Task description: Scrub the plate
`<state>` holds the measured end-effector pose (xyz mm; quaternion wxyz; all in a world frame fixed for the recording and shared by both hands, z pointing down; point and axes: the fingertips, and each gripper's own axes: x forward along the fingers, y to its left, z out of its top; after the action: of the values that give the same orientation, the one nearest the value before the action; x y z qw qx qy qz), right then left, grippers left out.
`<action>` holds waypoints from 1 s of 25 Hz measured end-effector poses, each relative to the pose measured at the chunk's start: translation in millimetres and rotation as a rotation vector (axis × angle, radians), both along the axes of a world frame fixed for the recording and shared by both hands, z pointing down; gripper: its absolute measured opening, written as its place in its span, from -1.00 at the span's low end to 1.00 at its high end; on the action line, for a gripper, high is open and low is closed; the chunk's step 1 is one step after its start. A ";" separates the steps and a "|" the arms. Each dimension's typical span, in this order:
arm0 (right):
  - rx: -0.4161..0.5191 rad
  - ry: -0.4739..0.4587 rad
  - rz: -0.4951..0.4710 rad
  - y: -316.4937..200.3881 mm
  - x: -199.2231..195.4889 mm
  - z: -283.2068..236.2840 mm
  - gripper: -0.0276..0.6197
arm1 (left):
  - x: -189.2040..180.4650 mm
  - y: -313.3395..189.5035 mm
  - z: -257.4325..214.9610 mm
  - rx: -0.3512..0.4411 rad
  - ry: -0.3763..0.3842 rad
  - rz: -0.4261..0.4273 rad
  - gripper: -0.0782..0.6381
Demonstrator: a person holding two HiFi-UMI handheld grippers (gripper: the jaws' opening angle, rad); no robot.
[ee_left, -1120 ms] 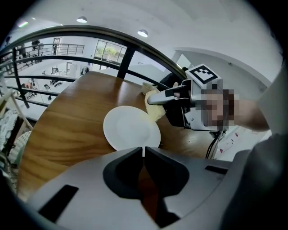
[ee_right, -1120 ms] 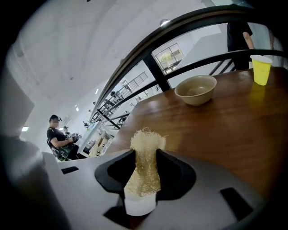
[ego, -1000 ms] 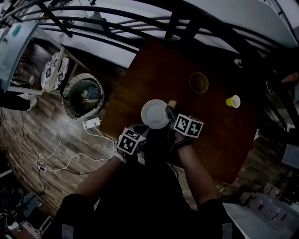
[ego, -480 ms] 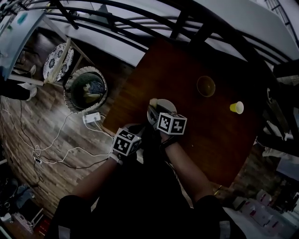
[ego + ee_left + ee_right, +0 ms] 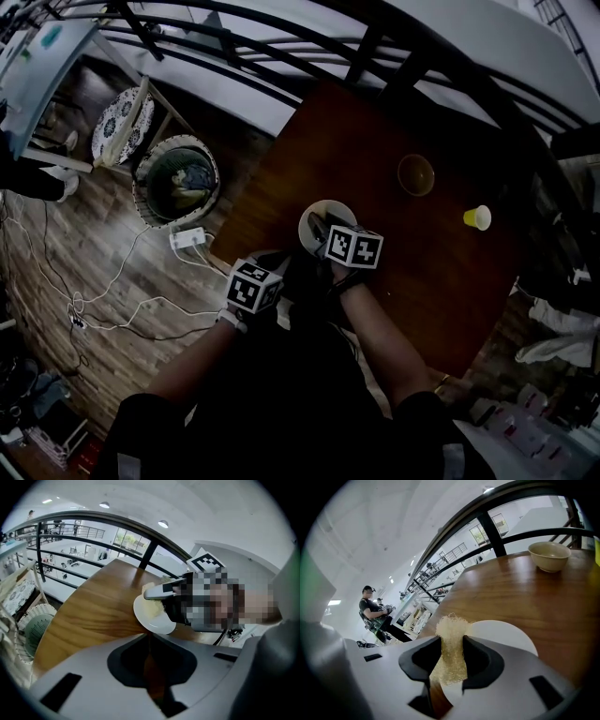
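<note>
A white plate (image 5: 323, 214) lies on the brown wooden table (image 5: 422, 281) near its left edge. My right gripper (image 5: 317, 227) is over the plate, shut on a pale yellow mesh sponge (image 5: 450, 623) that presses on the plate's (image 5: 501, 634) surface. In the left gripper view the sponge (image 5: 152, 605) sits on the plate (image 5: 152, 618) under the right gripper (image 5: 161, 590). My left gripper (image 5: 279, 267) is at the plate's near-left rim. Its jaws (image 5: 150, 641) stand shut with only a thin slit and nothing seen between them.
A tan bowl (image 5: 415, 174) and a small yellow cup (image 5: 477, 217) stand farther right on the table. A dark railing runs behind the table. On the floor to the left are a wicker basket (image 5: 175, 183) and a white power strip (image 5: 187, 239) with cables.
My right gripper has slid left with the sponge, from the plate's right rim onto the plate. The left gripper has stayed at the near rim.
</note>
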<state>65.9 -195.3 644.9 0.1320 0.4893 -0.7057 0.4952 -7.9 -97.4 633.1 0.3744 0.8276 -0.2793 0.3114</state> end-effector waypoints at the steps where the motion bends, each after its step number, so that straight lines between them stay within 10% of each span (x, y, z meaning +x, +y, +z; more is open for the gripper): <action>1: -0.006 0.004 0.012 3.2 7.2 0.6 -0.45 | 4.0 0.6 -0.7 0.002 0.000 0.010 -0.71; 16: 0.005 0.075 0.235 26.8 100.2 -10.0 -0.45 | 44.1 4.2 -3.0 0.010 0.013 0.133 -0.71; 25: 0.023 0.007 0.082 16.6 33.8 -14.6 -0.45 | 21.7 2.5 -2.0 -0.002 0.019 0.046 -0.71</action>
<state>99.6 -178.6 630.3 0.1084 0.5208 -0.6904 0.4903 13.8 -94.9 631.2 0.3705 0.8363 -0.2564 0.3123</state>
